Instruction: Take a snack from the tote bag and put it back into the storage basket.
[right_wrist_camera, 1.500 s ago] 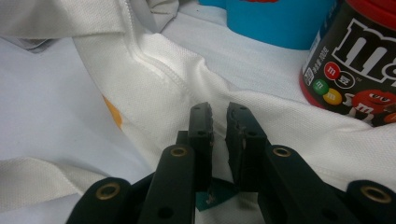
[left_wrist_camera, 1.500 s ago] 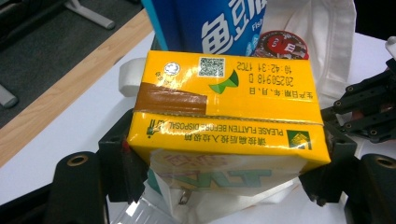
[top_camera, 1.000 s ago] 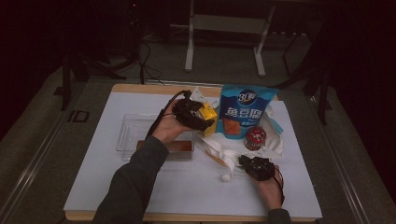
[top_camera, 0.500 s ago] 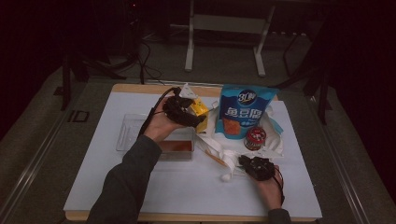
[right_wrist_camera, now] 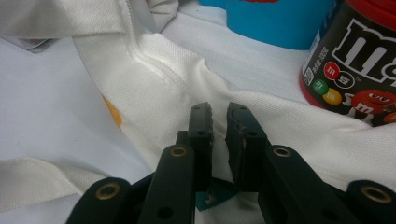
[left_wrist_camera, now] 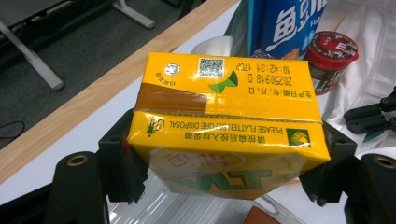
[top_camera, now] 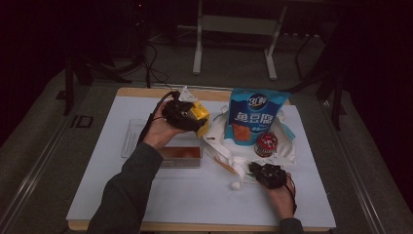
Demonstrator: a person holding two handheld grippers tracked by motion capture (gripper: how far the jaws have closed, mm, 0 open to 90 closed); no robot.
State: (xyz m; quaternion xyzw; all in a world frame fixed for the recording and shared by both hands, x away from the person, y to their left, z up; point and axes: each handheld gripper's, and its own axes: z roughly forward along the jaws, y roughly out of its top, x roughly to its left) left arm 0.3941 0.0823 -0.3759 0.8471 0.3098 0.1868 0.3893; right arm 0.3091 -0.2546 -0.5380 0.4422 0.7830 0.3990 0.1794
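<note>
My left gripper (top_camera: 197,119) is shut on a yellow drink carton (top_camera: 200,116), held off the table beside the white cloth bag (top_camera: 229,157). Seen from the left gripper view, the carton (left_wrist_camera: 224,126) sits crosswise, with the left gripper (left_wrist_camera: 225,156) pressing a jaw on each end. My right gripper (top_camera: 256,170) rests low on the bag at the front right. Through the right gripper view the right gripper (right_wrist_camera: 218,116) has its jaws nearly together, with the bag's white fabric (right_wrist_camera: 163,70) in the narrow gap.
A blue snack pouch (top_camera: 255,117) stands upright on the bag, with a red-lidded candy jar (top_camera: 266,145) in front of it. A clear plastic tray (top_camera: 134,141) holding an orange-brown item (top_camera: 180,153) lies left of the bag. A white mat (top_camera: 146,200) covers the table.
My left hand has carried the yellow carton leftward, away from the blue pouch and over the tray's far corner. The right hand has stayed put.
</note>
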